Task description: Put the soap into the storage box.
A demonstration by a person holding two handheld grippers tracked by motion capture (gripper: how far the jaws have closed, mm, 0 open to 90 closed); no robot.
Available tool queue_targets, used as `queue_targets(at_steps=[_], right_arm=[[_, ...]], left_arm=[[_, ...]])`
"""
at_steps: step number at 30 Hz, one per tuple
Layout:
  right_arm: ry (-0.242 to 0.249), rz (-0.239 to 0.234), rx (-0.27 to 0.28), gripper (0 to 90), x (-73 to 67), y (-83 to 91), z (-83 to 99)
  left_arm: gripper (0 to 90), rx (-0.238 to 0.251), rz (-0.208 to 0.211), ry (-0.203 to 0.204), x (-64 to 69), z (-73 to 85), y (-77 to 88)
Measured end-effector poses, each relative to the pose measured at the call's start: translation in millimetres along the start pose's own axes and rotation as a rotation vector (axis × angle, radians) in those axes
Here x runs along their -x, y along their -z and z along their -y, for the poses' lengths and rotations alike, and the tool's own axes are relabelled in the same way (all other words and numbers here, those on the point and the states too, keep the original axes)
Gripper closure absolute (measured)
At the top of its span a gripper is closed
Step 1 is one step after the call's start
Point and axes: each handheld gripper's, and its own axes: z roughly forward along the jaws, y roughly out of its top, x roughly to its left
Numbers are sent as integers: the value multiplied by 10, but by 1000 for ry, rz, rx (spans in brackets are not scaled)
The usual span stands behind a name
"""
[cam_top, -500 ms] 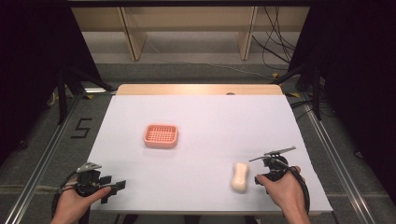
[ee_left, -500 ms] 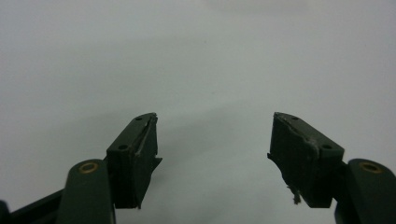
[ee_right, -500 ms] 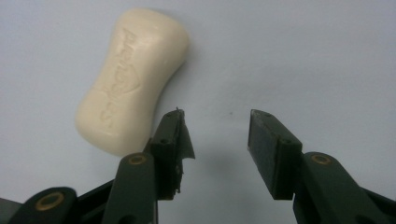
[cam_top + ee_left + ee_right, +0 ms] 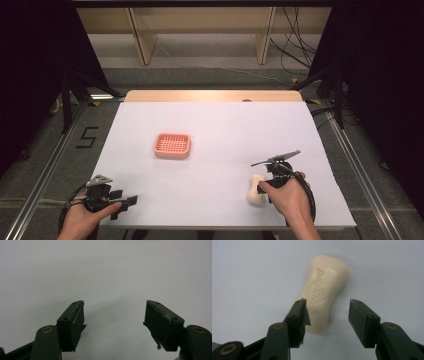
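Note:
A cream soap bar (image 4: 256,192) with an embossed logo lies flat on the white table (image 4: 215,125) at the front right. My right gripper (image 4: 262,186) is right at it, open. In the right gripper view the soap bar (image 4: 322,287) runs away from me; my right gripper (image 4: 328,301) is open, its left jaw over the bar's near end and its right jaw over bare table beside it. A pink slotted soap dish (image 4: 172,145) sits left of the table's middle. My left gripper (image 4: 125,204) rests open at the front left corner, my left gripper (image 4: 115,303) holding nothing.
The table's front edge runs just below both hands. A wooden strip (image 4: 215,95) borders the far edge. Dark stands and cables (image 4: 300,55) lie on the floor beyond the table.
My right gripper has moved left, up to the soap bar, so its jaws now reach the bar's near end. The left gripper, the soap and the dish have not moved.

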Motion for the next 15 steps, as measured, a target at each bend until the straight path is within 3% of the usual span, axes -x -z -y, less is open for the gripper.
queue_targets(at_steps=[1, 2, 3, 4, 6, 8, 11, 13, 15], right_arm=[[-3, -9, -3, 489, -14, -12, -21], [-67, -15, 18, 482, -86, -49, -32], [-67, -15, 18, 482, -86, -49, -32], [8, -10, -16, 477, -47, -54, -73], [-11, -4, -14, 476, -72, -61, -80], [17, -4, -23, 471, -74, -80, -97], [-22, -3, -17, 468, -113, -92, -104], [-14, 16, -34, 466, -108, -100, -114], [-26, 6, -33, 462, -121, -101, -117]], left_arm=[[319, 13, 2, 10, 7, 3, -9], [319, 11, 3, 13, 5, 4, -17], [319, 11, 3, 13, 5, 4, -17], [319, 10, 3, 14, 4, 5, -20], [319, -4, 0, 5, -4, 5, -16], [319, -5, 0, 2, 3, 6, -15], [319, 6, 8, 9, 17, 9, -25], [319, 10, 9, 7, 20, 10, -30], [319, 6, 7, 4, 21, 11, -30]])
